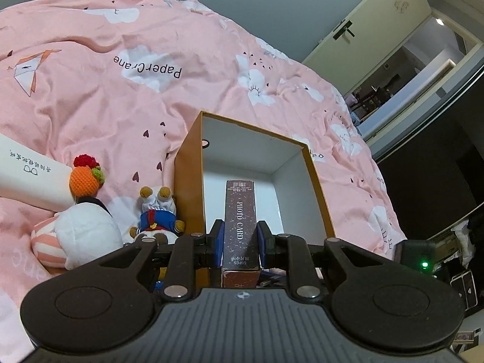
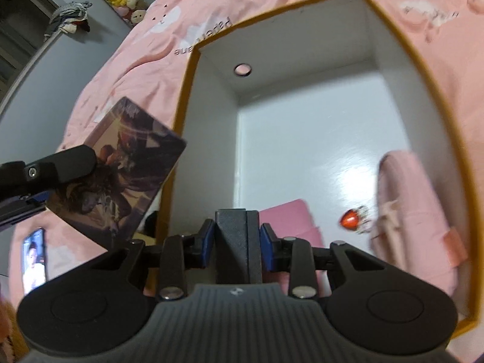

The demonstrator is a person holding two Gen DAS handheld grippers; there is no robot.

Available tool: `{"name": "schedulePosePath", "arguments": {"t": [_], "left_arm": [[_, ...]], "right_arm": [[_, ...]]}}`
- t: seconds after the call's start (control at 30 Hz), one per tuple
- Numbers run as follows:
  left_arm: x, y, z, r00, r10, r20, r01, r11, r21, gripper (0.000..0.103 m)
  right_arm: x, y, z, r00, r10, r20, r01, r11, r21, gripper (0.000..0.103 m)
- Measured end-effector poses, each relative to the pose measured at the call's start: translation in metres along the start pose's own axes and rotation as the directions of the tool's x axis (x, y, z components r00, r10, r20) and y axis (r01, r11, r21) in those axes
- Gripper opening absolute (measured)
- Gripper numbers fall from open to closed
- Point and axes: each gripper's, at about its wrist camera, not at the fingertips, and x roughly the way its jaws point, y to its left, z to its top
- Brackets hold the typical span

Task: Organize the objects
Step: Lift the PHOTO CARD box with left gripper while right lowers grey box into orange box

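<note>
Two grippers: our left gripper (image 1: 240, 236) clamps the photo card box (image 1: 240, 220) upright over the orange box (image 1: 189, 163); our right gripper (image 2: 237, 236), fingers fully closed, hangs empty inside it

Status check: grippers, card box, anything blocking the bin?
Left gripper shut on card box. Right gripper shut, empty, over bin. Bin mouth clear.
</note>
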Motion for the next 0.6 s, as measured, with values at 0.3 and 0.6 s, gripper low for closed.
{"name": "schedulePosePath", "arguments": {"t": [0.3,0.6], "left_arm": [[0.008,-0.001,-0.002,1.0,-0.001,-0.021,0.001,1.0,0.01,0.025],[0.01,-0.004,-0.007,0.999,-0.003,-0.033,0.005,0.998,0.064,0.025]], "right_arm": [[-0.007,-0.023,0.0,0.999,0.046,-0.009,-0.045,0.997,0.063,0.023],[0.016,-0.026,0.01,0.995,0.026,-0.095,-0.022,0.999,0.049,0.058]]}}
